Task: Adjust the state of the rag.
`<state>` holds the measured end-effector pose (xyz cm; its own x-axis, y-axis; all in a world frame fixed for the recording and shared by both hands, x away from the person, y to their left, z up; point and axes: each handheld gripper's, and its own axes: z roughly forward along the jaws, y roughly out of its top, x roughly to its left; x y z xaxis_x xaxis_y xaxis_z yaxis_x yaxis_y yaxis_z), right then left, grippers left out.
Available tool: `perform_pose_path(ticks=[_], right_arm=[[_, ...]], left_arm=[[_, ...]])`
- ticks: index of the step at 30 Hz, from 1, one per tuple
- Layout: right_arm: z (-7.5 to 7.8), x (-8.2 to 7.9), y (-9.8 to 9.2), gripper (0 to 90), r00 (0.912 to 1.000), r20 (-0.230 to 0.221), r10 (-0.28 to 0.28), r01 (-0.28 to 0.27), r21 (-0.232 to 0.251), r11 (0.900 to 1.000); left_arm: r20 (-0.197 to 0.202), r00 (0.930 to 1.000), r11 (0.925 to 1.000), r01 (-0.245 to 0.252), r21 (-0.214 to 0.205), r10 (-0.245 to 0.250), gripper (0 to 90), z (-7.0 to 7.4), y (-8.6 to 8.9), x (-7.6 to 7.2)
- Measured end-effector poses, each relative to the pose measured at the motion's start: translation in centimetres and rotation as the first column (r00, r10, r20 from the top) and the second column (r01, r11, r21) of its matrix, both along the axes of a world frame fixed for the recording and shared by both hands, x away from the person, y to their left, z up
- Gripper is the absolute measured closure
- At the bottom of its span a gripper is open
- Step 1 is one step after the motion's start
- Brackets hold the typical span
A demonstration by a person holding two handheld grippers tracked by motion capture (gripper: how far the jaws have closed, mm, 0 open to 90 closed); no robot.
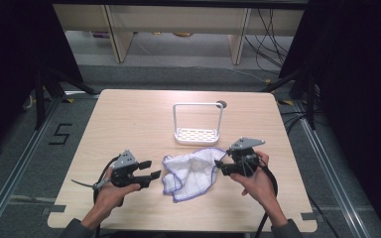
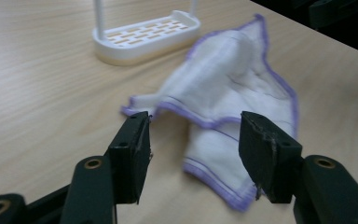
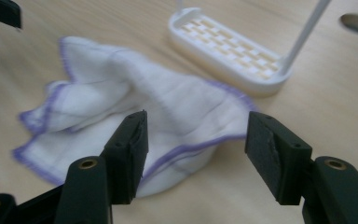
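Each gripper point(image 1: 145, 169) is black with a grey plate, brass screws, black cable.

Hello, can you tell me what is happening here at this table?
A person sits at a wooden table with a two-jaw gripper in each hand. Between them lies a crumpled white cloth with purple edging. The left gripper and the right gripper face the cloth from either side with jaws open, and neither holds it. In both gripper views the cloth lies flat on the table beyond the jaws. A white rack with a slotted base stands just behind the cloth, with nothing on it.
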<state>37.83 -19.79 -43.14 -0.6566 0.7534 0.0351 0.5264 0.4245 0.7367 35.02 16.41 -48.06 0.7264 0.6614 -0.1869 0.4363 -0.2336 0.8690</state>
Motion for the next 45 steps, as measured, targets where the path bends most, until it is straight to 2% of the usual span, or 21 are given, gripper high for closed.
perform_pose_path(ticks=[2, 4, 9, 10, 17, 19, 21, 22, 23, 24, 25, 28, 31, 33, 34, 37, 38, 40, 41, 42, 45], right_arm=[[-0.7, -1.0, 0.2, 40.5, 1.0000, -0.003, 0.006, -0.006, 0.021, 0.9998], [-1.9, -2.5, 0.5, 39.9, 0.9991, -0.042, 0.007, -0.007, -0.005, 1.0000], [-3.6, -3.9, 0.8, 38.4, 0.9940, -0.107, -0.021, 0.020, -0.017, 0.9997], [-4.1, -3.9, 0.8, 36.3, 0.9961, -0.086, -0.016, 0.014, -0.025, 0.9996], [-5.4, -3.3, 1.9, 32.7, 0.9918, -0.113, -0.060, 0.061, 0.010, 0.9981], [-5.7, -3.0, 2.1, 32.2, 0.9956, -0.086, -0.037, 0.037, -0.004, 0.9993], [-5.6, -3.1, 2.2, 31.7, 0.9924, -0.109, -0.057, 0.057, -0.005, 0.9984], [-5.9, -3.0, 2.2, 31.7, 0.9942, -0.092, -0.055, 0.056, 0.004, 0.9984], [-5.9, -3.0, 2.1, 31.7, 0.9943, -0.092, -0.053, 0.054, 0.004, 0.9985], [-5.7, -3.1, 2.0, 31.7, 0.9912, -0.117, -0.062, 0.061, -0.010, 0.9981], [-5.7, -3.0, 1.9, 31.8, 0.9928, -0.107, -0.054, 0.052, -0.017, 0.9985], [-5.7, -3.0, 1.8, 33.2, 0.9916, -0.117, -0.056, 0.055, -0.009, 0.9984], [-5.9, -3.0, 2.1, 34.4, 0.9933, -0.105, -0.050, 0.048, -0.020, 0.9986], [-6.0, -3.0, 2.3, 34.7, 0.9918, -0.118, -0.050, 0.049, -0.011, 0.9987], [-6.2, -2.9, 2.7, 35.1, 0.9927, -0.114, -0.039, 0.036, -0.026, 0.9990], [-6.7, -2.5, 3.0, 37.4, 0.9945, -0.092, -0.050, 0.045, -0.050, 0.9977], [-6.9, -2.5, 3.3, 41.7, 0.9938, -0.088, -0.068, 0.065, -0.043, 0.9970], [-6.8, -2.5, 3.4, 54.2, 0.9929, -0.105, -0.056, 0.051, -0.056, 0.9972], [-6.9, -2.3, 3.2, 63.9, 0.9981, -0.058, -0.021, 0.016, -0.083, 0.9964], [-6.7, -2.3, 3.0, 73.3, 0.9983, -0.058, -0.008, 0.002, -0.099, 0.9951], [-6.0, -2.0, 1.7, 87.8, 0.9971, -0.076, -0.002, -0.001, -0.044, 0.9990]], left_arm=[[-0.008, 0.9994, 0.9995, 0.033, -0.002, -0.033, 44.2, -0.2, -0.6, -1.3], [-0.024, 0.9978, 0.9980, 0.062, -0.004, -0.063, 45.0, -0.6, -1.8, -2.7], [-0.034, 0.9948, 0.9952, 0.096, 0.015, -0.096, 46.0, -1.3, -3.7, -3.3], [-0.036, 0.9955, 0.9958, 0.088, 0.024, -0.088, 46.0, -1.4, -4.1, -3.1], [-0.001, 0.9979, 0.9921, 0.064, 0.108, -0.065, 46.0, -2.5, -6.8, -1.9], [0.049, 0.9980, 0.9828, 0.029, 0.182, -0.039, 45.8, -2.8, -7.5, -1.6], [0.075, 0.9962, 0.9717, 0.026, 0.235, -0.045, 47.9, -2.9, -7.8, -1.1], [0.090, 0.9953, 0.9766, 0.015, 0.215, -0.035, 52.1, -3.1, -8.1, -1.0], [0.081, 0.9957, 0.9748, 0.025, 0.222, -0.044, 56.6, -3.1, -8.1, -0.9], [0.103, 0.9937, 0.9744, 0.019, 0.224, -0.043, 64.9, -3.2, -8.2, -0.8], [0.107, 0.9930, 0.9736, 0.024, 0.227, -0.050, 71.0, -3.2, -8.1, -0.7], [0.099, 0.9939, 0.9822, 0.030, 0.185, -0.049, 82.3, -2.8, -7.3, -0.4], [0.098, 0.9945, 0.9900, 0.021, 0.139, -0.035, 85.4, -2.4, -6.5, -0.2], [0.085, 0.9958, 0.9904, 0.021, 0.137, -0.033, 85.8, -2.2, -6.1, -0.1], [0.073, 0.9966, 0.9947, 0.031, 0.098, -0.039, 86.0, -2.0, -5.8, 0.1], [0.075, 0.9964, 0.9959, 0.034, 0.084, -0.040, 86.1, -1.6, -5.6, 0.2], [0.073, 0.9964, 0.9958, 0.039, 0.083, -0.045, 86.1, -1.5, -5.4, 0.3], [0.066, 0.9968, 0.9975, 0.041, 0.057, -0.045, 86.1, -1.2, -5.1, 0.3], [0.060, 0.9970, 0.9975, 0.046, 0.055, -0.049, 86.1, -1.0, -4.6, 0.4], [0.057, 0.9973, 0.9976, 0.043, 0.054, -0.046, 86.1, -0.9, -4.3, 0.4], [0.033, 0.9984, 0.9989, 0.046, -0.003, -0.046, 86.2, -0.4, -3.1, 0.3]])
